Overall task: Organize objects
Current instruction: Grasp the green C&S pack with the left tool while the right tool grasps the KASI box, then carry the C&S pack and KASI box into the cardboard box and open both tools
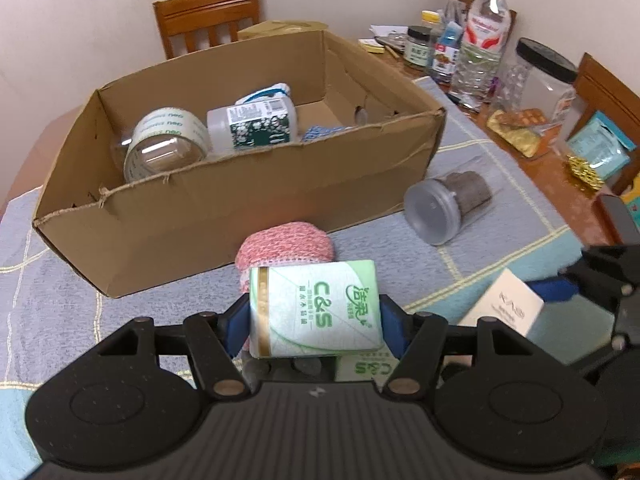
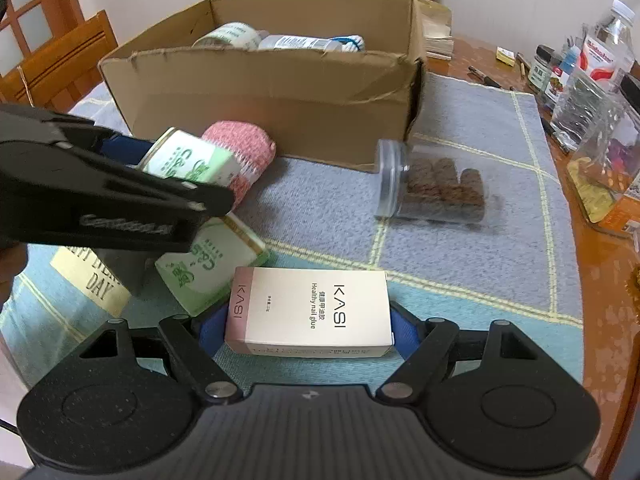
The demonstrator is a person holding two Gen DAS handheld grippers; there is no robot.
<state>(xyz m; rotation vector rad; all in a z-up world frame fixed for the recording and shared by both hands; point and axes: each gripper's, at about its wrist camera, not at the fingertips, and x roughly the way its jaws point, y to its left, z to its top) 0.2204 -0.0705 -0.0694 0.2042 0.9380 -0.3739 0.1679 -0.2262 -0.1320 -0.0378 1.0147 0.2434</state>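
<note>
Both grippers are gripping for us: the left gripper is clasping a tissue pack, the right gripper a nail-glue box, the cardboard box lying ahead.

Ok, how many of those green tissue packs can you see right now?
2. One tissue pack is clamped in the left gripper; the second tissue pack lies on the mat underneath it. Others may be hidden.
</note>
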